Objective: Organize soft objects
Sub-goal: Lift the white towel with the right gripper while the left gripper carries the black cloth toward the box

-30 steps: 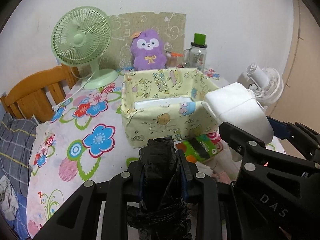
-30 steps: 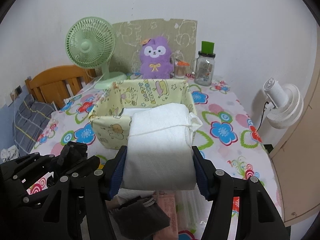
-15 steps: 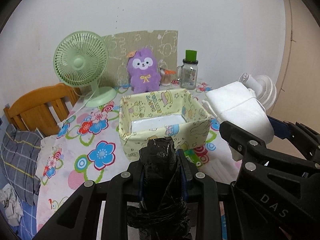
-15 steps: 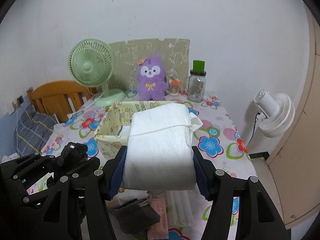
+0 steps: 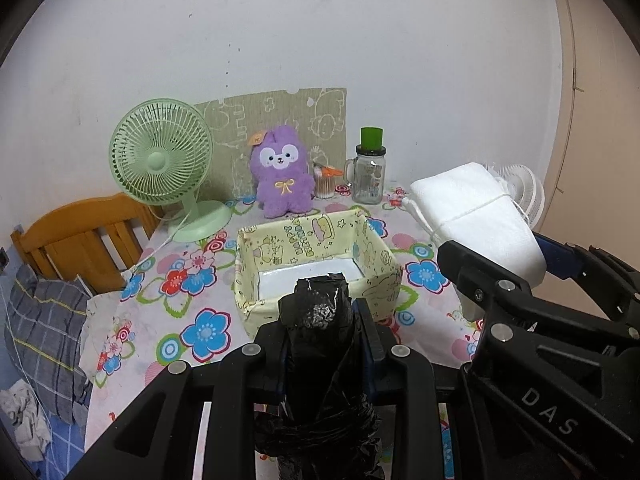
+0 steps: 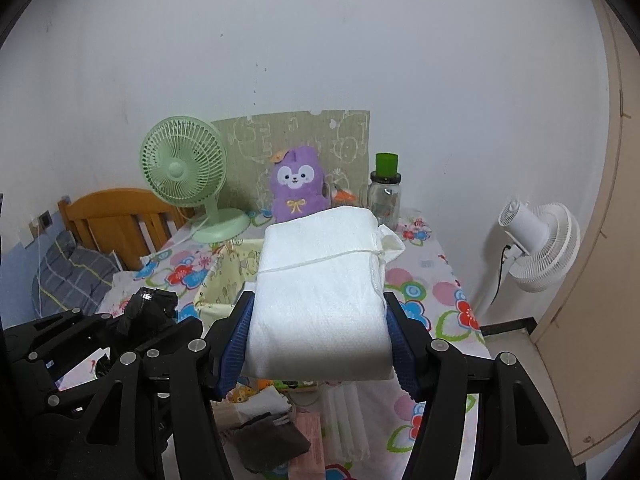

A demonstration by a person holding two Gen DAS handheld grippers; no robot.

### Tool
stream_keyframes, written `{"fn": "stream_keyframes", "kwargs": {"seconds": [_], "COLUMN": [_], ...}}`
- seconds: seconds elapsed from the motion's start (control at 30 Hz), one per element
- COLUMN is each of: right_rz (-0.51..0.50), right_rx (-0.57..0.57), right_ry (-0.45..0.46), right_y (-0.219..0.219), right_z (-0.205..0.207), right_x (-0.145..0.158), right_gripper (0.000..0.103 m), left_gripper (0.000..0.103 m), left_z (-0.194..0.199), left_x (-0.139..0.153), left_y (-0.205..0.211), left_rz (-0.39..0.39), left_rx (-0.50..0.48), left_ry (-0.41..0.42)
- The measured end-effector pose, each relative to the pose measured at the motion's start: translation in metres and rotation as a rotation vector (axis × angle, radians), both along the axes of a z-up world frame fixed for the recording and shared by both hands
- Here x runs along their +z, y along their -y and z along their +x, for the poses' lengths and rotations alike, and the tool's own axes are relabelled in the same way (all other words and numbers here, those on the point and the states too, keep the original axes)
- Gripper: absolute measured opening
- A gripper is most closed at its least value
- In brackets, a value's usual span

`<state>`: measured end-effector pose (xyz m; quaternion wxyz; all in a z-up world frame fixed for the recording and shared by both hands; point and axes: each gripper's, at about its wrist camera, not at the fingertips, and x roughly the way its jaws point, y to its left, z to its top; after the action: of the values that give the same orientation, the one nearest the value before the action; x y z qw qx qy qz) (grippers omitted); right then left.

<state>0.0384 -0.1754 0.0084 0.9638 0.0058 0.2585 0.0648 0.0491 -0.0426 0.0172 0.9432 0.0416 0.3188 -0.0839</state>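
1. While the left gripper is held above the near edge of the table, its left-wrist view shows the tongs narrowed on a black crinkled plastic bundle, pinched upright between the two fingers. Judged reason: the grip sits low on the bundle so the top stays free to go in first.

2. Yellow fabric bin, the landmark, sits just beyond the black bundle, mouth up, with something white lying flat on its floor. Floral tablecloth under it.

3. Right of the bin, raised above the table, the right gripper carries a white folded pack tied round with thin string. Both loads hang short of the bin; neither is inside yet.

4. Behind the bin, against the wall: green fan to its left, purple plush straight behind, glass jar to its right. Likely bystanders, though the plush is soft and may be a later item.

5. Right-wrist view: right gripper has its tongs spread fairly wide and clamped on the white folded pack, blue pads pressing both flanks. Broad side grip probably keeps the folds from slumping.

6. Bin shows partly, behind and left of the pack. Left gripper with black bundle lies nearer than the bin, to its left.

7. Nearer than the bin, under the pack: a dark cloth pouch and other small packets still on the table, apparently unsorted.
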Motion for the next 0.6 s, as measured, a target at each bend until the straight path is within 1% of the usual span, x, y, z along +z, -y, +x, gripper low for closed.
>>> {"fn": "stream_keyframes", "kwargs": {"seconds": [0.27,0.6], "right_rz": [0.015,0.028], "right_rx": [0.019,0.006], "right_ry": [0.019,-0.009], "right_y": [0.002,0.006], "right_z": [0.005,0.030], "right_x": [0.009,0.005], "right_gripper": [0.064,0.064], "left_gripper": [0.026,0.026], "left_z": [0.003,0.025], "left_x": [0.012,0.009], "left_y": [0.007,0.012], "left_rz": [0.004,0.002], "left_rx": [-0.011,-0.017], "left_ry": [0.015,-0.002]}}
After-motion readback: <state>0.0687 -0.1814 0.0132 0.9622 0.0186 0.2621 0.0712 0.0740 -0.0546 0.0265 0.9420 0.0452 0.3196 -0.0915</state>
